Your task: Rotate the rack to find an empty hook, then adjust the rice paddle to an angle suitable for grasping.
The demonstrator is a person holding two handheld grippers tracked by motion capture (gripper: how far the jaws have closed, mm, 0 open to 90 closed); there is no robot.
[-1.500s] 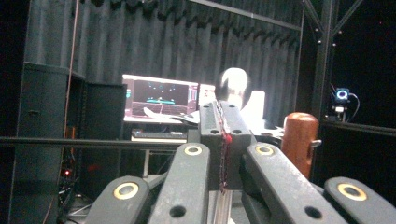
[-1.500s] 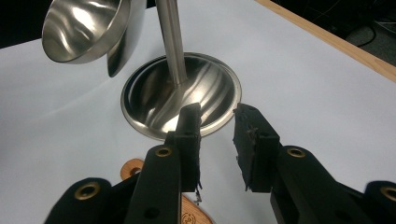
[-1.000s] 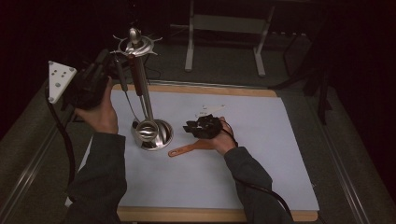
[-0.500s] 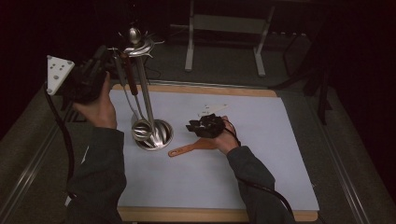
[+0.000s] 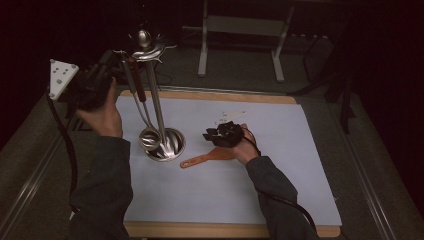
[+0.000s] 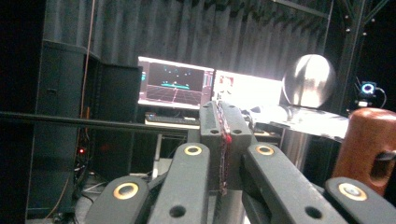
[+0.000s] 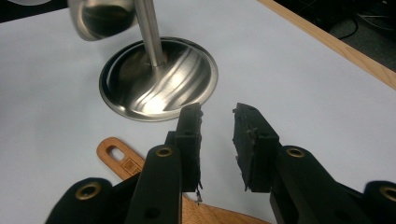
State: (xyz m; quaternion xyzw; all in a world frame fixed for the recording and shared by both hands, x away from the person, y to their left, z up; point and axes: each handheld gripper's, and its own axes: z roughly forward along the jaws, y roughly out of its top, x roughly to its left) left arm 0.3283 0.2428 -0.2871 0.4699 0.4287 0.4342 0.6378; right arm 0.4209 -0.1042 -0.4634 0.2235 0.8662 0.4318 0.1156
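Black right fingers (image 7: 217, 122) parted, above wooden spatula (image 7: 140, 165), gripping nothing

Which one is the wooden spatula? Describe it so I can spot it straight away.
Start at the tall steel stand on the white mat. Just right of its round base lies the wooden spatula, flat, partly under the right gripper. It is the one orange-brown piece, with a slot in its handle end; the ladle nearby is shiny metal.
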